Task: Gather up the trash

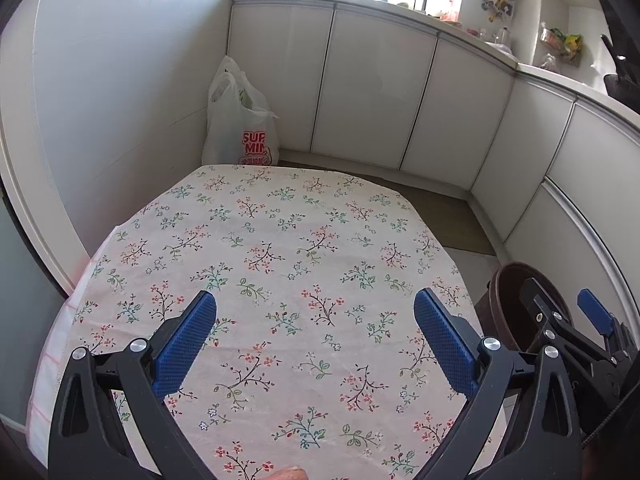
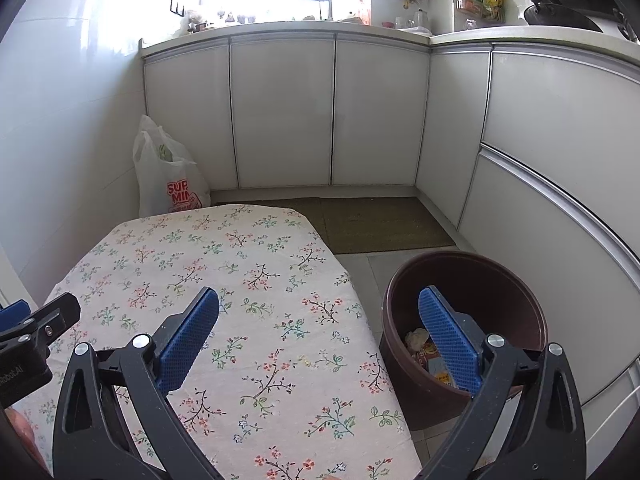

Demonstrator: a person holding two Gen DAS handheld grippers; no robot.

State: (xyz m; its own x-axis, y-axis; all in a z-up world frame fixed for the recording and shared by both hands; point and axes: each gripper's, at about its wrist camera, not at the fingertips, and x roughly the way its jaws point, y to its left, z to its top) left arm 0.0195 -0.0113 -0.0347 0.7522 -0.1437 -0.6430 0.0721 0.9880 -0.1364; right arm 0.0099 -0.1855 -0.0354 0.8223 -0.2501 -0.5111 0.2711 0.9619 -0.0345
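Observation:
A brown round bin (image 2: pixel 500 280) stands on the floor right of the table; it also shows in the left wrist view (image 1: pixel 508 300). Inside it lie a crumpled pale wad (image 2: pixel 417 338) and colourful wrappers (image 2: pixel 434 364). My left gripper (image 1: pixel 315 320) is open and empty above the floral tablecloth (image 1: pixel 280 248). My right gripper (image 2: pixel 319 316) is open and empty, straddling the table's right edge and the bin. The right gripper also shows at the right of the left wrist view (image 1: pixel 560 312). No loose trash shows on the cloth.
A white plastic shopping bag (image 2: pixel 168 176) with red print stands on the floor in the far corner, also in the left wrist view (image 1: pixel 240 120). White cabinets (image 2: pixel 332 112) line the back and right. A brown mat (image 2: pixel 380 220) lies on the floor.

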